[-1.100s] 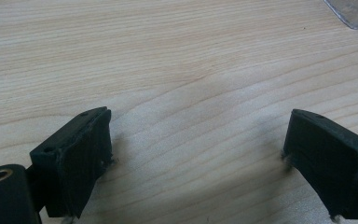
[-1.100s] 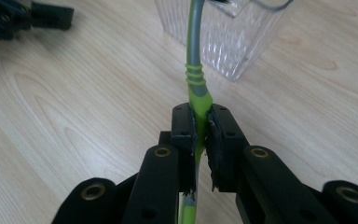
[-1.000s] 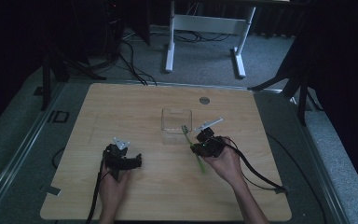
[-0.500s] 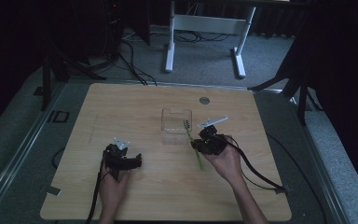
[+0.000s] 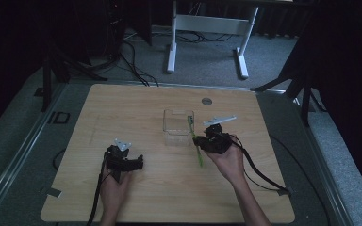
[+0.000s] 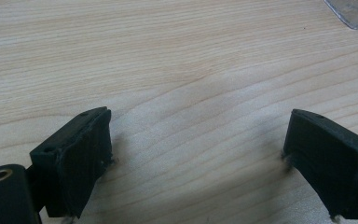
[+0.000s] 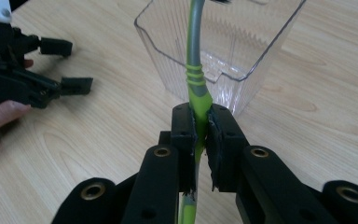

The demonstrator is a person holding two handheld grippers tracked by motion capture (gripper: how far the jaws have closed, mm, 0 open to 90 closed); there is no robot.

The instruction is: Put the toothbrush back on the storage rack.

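table [image 5: 136, 108]: pale matt wood, visible grain | bin [image 7: 242, 42]: clear glossy ribbed plastic | toothbrush [image 7: 196, 88]: smooth green-grey plastic | right gripper [image 7: 201, 122]: matt black

Bench [image 5: 151, 108]: a light wood-grain top with rounded corners, sitting on grey carpeted floor [image 5: 23, 141]. A round grey grommet [image 5: 207, 100] is lying flush in the top near the far edge, right of centre. A clear plastic container [image 5: 178, 126], square and open-topped, is standing upright directly on the bench around the middle, toward the far half. In the right gripper view its ribbed walls are showing the wood grain through them. A white flat strip [image 5: 219, 120] is appearing just right of the container; whether it is resting on the bench cannot be told.
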